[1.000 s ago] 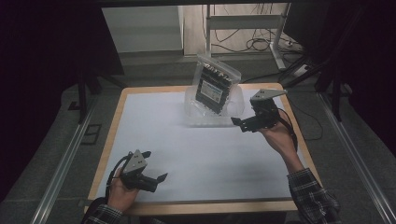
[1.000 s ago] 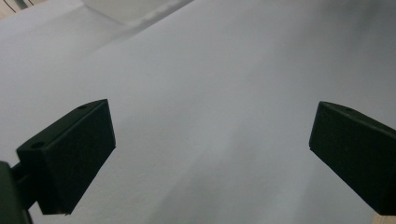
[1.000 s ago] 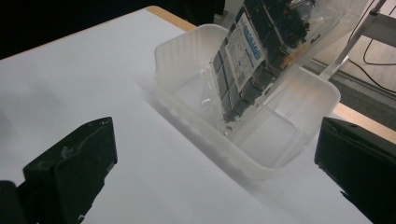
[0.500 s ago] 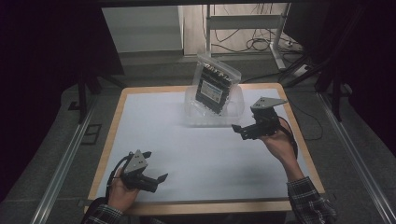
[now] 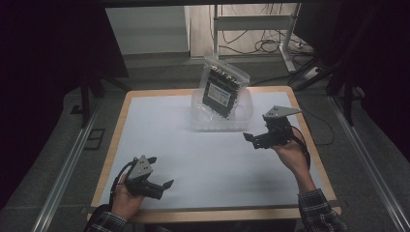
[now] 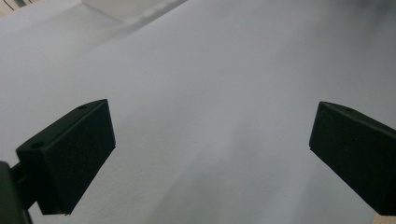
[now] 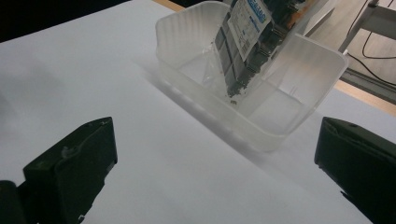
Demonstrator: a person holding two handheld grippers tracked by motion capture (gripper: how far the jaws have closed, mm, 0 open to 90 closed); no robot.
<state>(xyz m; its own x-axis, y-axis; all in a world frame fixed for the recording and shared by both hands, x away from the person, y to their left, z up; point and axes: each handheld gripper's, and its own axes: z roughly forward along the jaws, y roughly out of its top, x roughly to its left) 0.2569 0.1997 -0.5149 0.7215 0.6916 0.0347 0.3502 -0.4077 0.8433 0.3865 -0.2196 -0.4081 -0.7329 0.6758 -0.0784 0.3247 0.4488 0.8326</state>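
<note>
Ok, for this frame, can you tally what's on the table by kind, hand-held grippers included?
Clear rectangular plastic tub: 1
Clear zip bag of dark parts with a white label, standing tilted in the tub: 1
Black hand-held gripper, left and right, both open and empty: 2
White sheet covering the wooden-edged table: 1
Total: 5

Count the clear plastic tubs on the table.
1: the tub sits at the table's far edge, with a bagged pack standing in it.
</note>
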